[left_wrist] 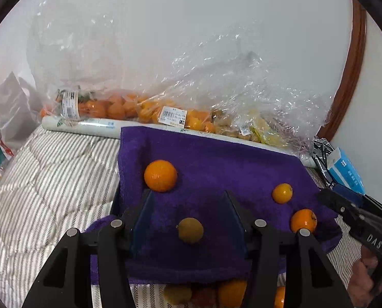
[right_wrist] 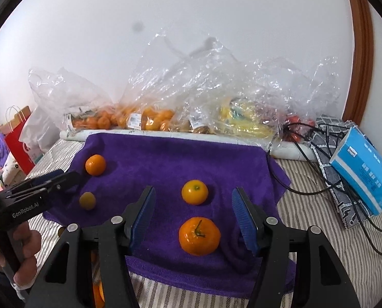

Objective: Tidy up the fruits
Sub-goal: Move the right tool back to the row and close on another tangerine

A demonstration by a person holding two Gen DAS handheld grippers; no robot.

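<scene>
Right wrist: four citrus fruits (right_wrist: 199, 235) on one purple towel (right_wrist: 165, 154); both grippers' jaws spread, empty.

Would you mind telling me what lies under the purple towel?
The purple towel lies on striped bedding. Fruits peek out below its front edge; whatever raises the towel is hidden.
</scene>
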